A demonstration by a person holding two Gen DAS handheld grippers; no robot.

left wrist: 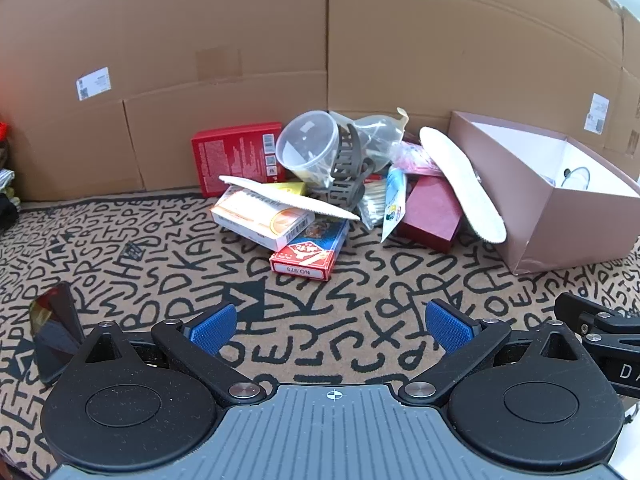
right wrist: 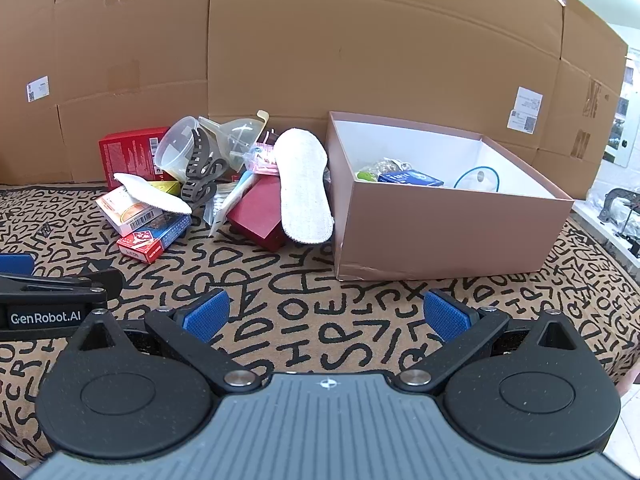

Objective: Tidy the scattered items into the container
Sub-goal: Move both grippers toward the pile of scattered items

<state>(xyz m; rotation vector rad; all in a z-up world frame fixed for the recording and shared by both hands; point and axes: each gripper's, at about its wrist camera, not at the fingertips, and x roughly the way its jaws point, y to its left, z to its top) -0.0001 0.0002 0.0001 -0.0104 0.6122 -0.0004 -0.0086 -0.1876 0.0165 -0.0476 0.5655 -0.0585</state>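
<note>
A heap of items lies against the cardboard wall: a red box [left wrist: 236, 156], a clear plastic cup [left wrist: 308, 146], a grey hair claw [left wrist: 348, 172], a white-orange carton [left wrist: 260, 216], a card pack [left wrist: 310, 250], a maroon box [left wrist: 432, 212] and two white insoles [left wrist: 460, 184] [left wrist: 288, 198]. The pink open box [right wrist: 440, 232] stands right of the heap, with a blue packet [right wrist: 410, 178] and other bits inside. My left gripper [left wrist: 334, 326] is open and empty, short of the heap. My right gripper [right wrist: 326, 316] is open and empty, in front of the box.
Sunglasses [left wrist: 54, 332] lie on the letter-patterned cloth [left wrist: 160, 264] to the left of my left gripper. A tall cardboard wall [right wrist: 320, 60] closes off the back. The left gripper's side [right wrist: 48, 304] shows at the left of the right wrist view. A white ledge [right wrist: 612, 224] runs at far right.
</note>
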